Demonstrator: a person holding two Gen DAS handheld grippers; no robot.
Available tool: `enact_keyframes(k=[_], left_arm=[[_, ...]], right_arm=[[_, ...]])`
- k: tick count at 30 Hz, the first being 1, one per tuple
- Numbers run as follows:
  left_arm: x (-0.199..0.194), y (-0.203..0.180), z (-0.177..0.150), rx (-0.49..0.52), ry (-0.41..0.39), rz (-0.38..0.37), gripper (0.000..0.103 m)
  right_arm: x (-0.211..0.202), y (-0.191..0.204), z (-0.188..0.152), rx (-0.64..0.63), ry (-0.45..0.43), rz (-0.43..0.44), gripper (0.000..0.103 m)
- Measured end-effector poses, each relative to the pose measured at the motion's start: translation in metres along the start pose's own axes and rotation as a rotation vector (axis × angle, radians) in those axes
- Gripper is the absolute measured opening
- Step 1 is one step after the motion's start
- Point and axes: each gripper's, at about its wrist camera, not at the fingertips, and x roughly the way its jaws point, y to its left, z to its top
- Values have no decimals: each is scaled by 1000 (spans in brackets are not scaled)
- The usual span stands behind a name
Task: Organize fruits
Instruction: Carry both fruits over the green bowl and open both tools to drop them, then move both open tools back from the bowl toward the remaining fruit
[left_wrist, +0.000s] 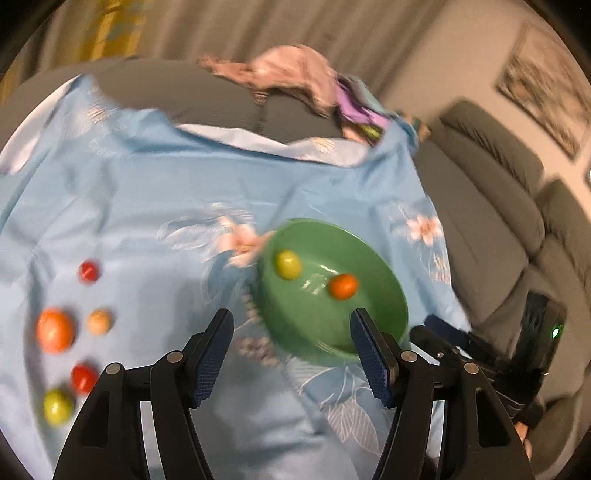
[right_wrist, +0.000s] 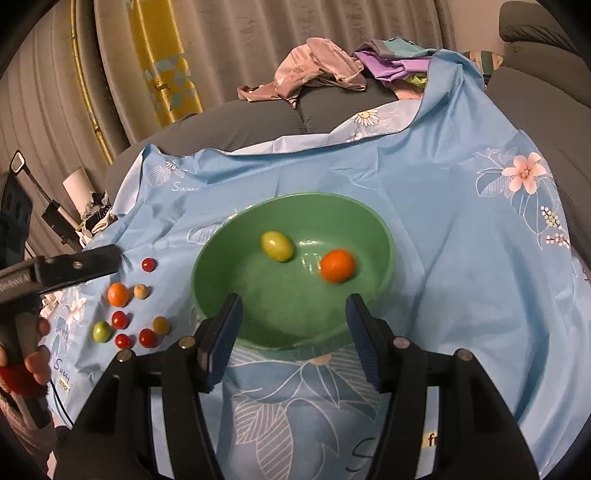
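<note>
Nearest, right gripper (right_wrist: 291, 334) gapes wide, empty, at the near rim of the green bowl (right_wrist: 221, 240). Left gripper (left_wrist: 291, 354) likewise spread, empty. Bowl holds yellow-green fruit (right_wrist: 277, 246) and orange fruit (right_wrist: 337, 270). Small loose fruits (right_wrist: 125, 317) lie leftward on blue floral cloth (right_wrist: 461, 240). Farther back, crumpled clothes (right_wrist: 314, 74).

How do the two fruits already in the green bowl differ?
Colour: the yellow-green fruit is pale yellow-green; the orange fruit is bright orange.
Shape: the yellow-green one looks oval, the orange one rounder.
Position: the yellow-green one lies left and farther back in the green bowl; the orange one sits right, apart from it.
Both rest loose inside the bowl, untouched by either gripper.
</note>
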Motion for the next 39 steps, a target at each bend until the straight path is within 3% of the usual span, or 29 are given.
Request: enact_keyframes(k=[5, 8, 11, 12, 14, 16, 19, 23, 27, 30, 39], left_arm=[[-43, 49, -23, -199, -68, -41, 65], [-65, 71, -38, -243, -110, -20, 67], [-85, 83, -54, -241, -150, 30, 90], [-90, 88, -61, -248, -142, 13, 96], [-94, 99, -71, -290, -123, -60, 96], [-99, 108, -80, -330, -136, -61, 96], [-108, 111, -84, -304, -160, 39, 96], [-113, 106, -85, -183, -174, 220, 96], [-107, 107, -93, -66, -115, 327, 96], [-100, 112, -98, -35, -74, 387, 96], [-80, 132, -97, -44, 8, 349, 96]], right_arm=[[-5, 15, -4, -30, 7, 27, 60], [-7, 28, -6, -55, 11, 53, 61], [-9, 43, -8, -80, 15, 83, 62], [-9, 49, -10, -91, 19, 95, 63], [-7, 60, -14, -116, 35, 114, 63], [-4, 73, -19, -149, 55, 135, 63], [1, 94, -26, -197, 88, 177, 63], [8, 116, -34, -249, 127, 218, 65], [17, 130, -40, -282, 166, 234, 65], [24, 139, -42, -295, 186, 245, 66], [42, 161, -42, -315, 223, 285, 67]])
